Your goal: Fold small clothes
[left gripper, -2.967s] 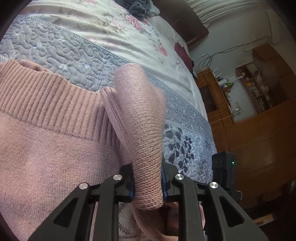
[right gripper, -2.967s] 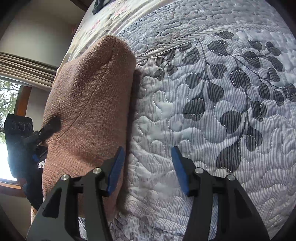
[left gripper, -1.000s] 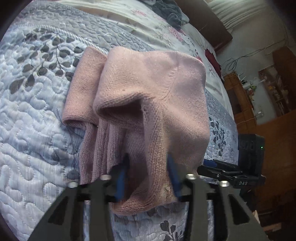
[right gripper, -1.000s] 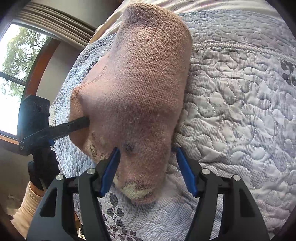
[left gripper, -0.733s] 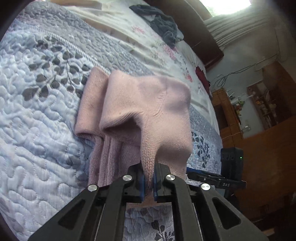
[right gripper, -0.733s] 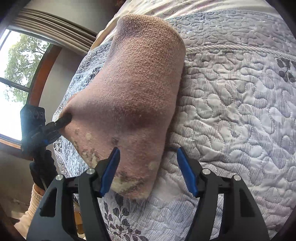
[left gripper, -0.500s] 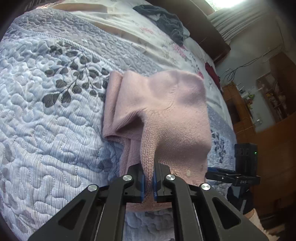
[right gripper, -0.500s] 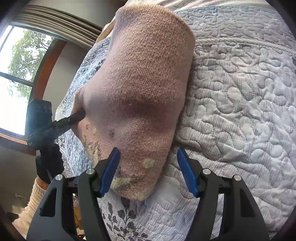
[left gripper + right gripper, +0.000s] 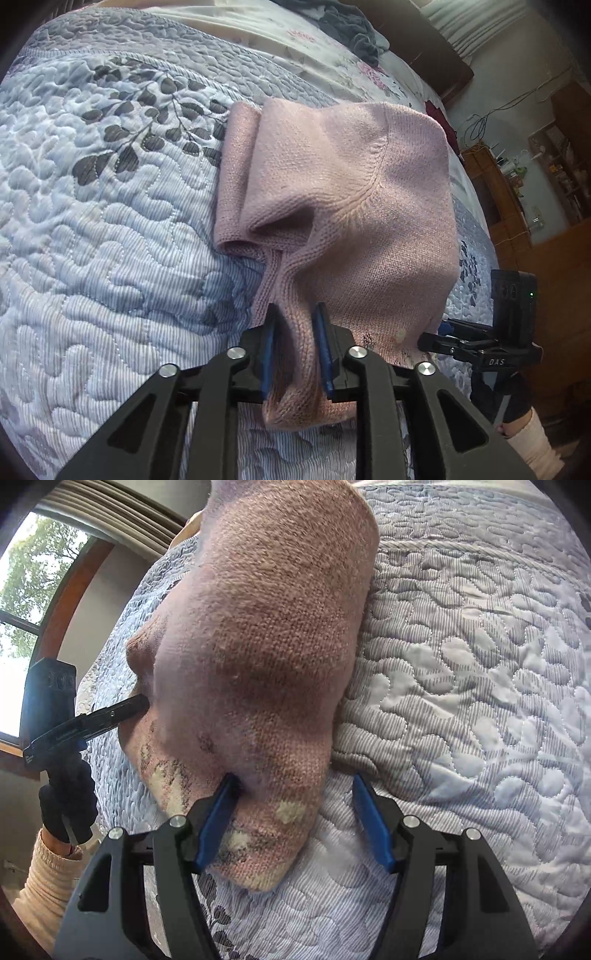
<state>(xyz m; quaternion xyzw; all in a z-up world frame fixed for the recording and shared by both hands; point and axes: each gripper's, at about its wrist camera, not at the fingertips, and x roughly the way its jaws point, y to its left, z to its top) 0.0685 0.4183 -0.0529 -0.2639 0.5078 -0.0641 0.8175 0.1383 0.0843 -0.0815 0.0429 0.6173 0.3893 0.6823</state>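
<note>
Left gripper [image 9: 295, 347] jaws slightly parted, right gripper [image 9: 295, 823] jaws wide.

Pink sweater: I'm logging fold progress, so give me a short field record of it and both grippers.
garment: pink sweater, folded into a bundle
surface: quilt, sweater lying on it
left gripper: fingers flank a sweater fold; clamped or not, cannot tell
right gripper: open, sweater's near corner between its fingers

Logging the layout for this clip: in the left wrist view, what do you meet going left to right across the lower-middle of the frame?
Blue quilted bedspread → left gripper, its fingers around a fold of the pink sweater → right gripper at the sweater's right edge → wooden furniture.
</note>
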